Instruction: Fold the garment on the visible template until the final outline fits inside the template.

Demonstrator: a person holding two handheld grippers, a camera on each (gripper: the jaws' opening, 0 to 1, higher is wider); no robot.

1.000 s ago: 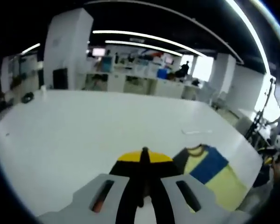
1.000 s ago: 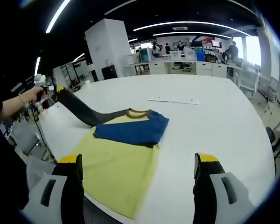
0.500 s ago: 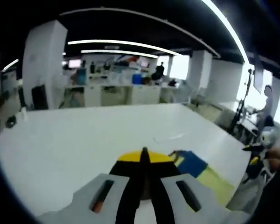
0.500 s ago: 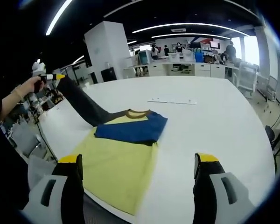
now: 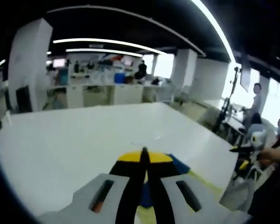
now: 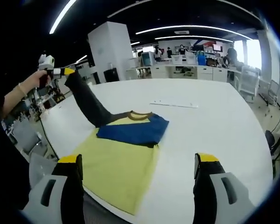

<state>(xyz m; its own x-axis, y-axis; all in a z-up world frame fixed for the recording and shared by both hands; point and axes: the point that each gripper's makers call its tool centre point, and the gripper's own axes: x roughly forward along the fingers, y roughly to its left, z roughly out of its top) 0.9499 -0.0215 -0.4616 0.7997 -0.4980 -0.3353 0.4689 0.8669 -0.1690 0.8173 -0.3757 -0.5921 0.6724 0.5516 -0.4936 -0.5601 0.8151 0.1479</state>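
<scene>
Left gripper (image 6: 67, 71): clenched on dark sleeve (image 6: 89, 102), lifted | Right gripper (image 6: 137, 169): released, holding nothing | Garment (image 6: 123, 158): soft yellow-blue fabric, flat on white table (image 6: 214, 116)

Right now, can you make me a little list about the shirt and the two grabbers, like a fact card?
garment: yellow shirt lying on the white table, brown collar
folded part: blue sleeve laid across the chest
other sleeve: dark sleeve lifted up off the table
left gripper: shut on the dark sleeve's end, held high by a hand
right gripper: open, jaws wide apart, holding nothing, near the shirt's bottom
also on table: a thin white strip beyond the shirt
template: cannot tell
</scene>
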